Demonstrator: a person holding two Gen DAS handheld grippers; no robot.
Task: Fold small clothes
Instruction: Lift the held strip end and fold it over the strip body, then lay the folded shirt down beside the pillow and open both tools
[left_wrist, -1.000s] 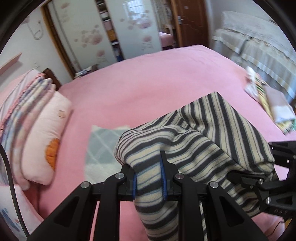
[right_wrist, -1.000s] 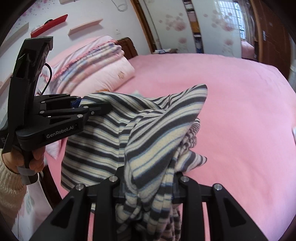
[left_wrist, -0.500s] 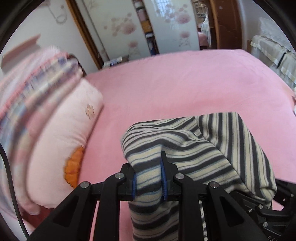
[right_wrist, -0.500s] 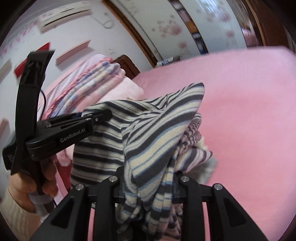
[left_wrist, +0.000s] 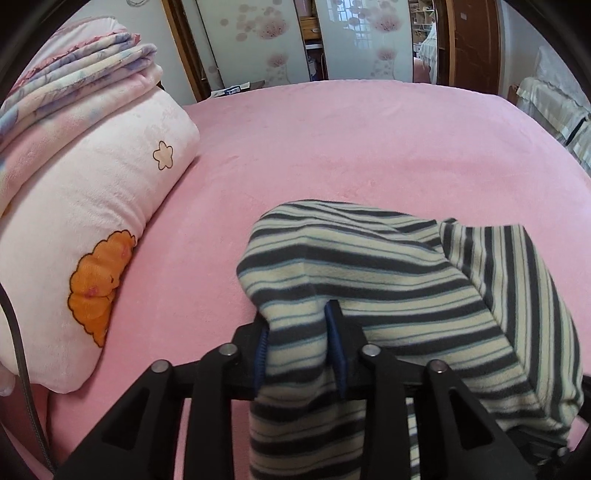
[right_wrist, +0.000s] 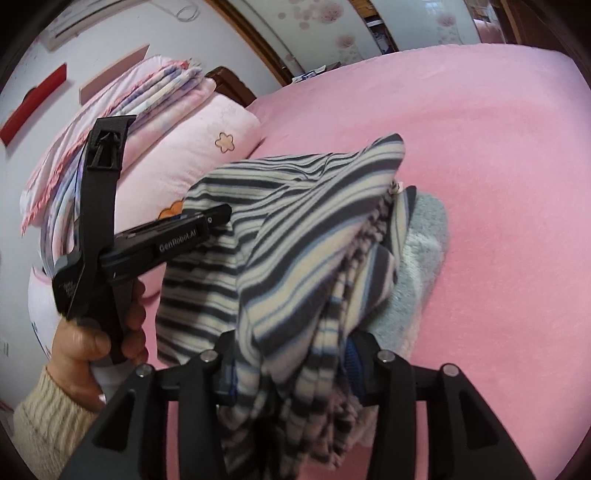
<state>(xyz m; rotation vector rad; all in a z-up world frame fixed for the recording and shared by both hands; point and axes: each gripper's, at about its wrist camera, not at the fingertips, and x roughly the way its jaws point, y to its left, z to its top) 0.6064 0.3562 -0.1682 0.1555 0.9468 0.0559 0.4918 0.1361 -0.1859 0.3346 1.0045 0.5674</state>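
Two claws share one striped garment (left_wrist: 388, 280) over the pink bed (left_wrist: 332, 147). Both sets of jaws are opening, cloth between them: the left claw (left_wrist: 300, 341) has a fold between its blue pads, the right claw (right_wrist: 291, 363) a bunched hank. One pink pillow (left_wrist: 85, 229) lies at nine o'clock, one folded blanket (left_wrist: 74, 77) at ten. One grey cloth (right_wrist: 421, 266) lies under the garment. "GenRobot.AI" reads on the left claw's side.

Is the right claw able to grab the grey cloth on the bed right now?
Probably not yet: the right claw has the striped top between its opening jaws, and that top drapes over the grey cloth.
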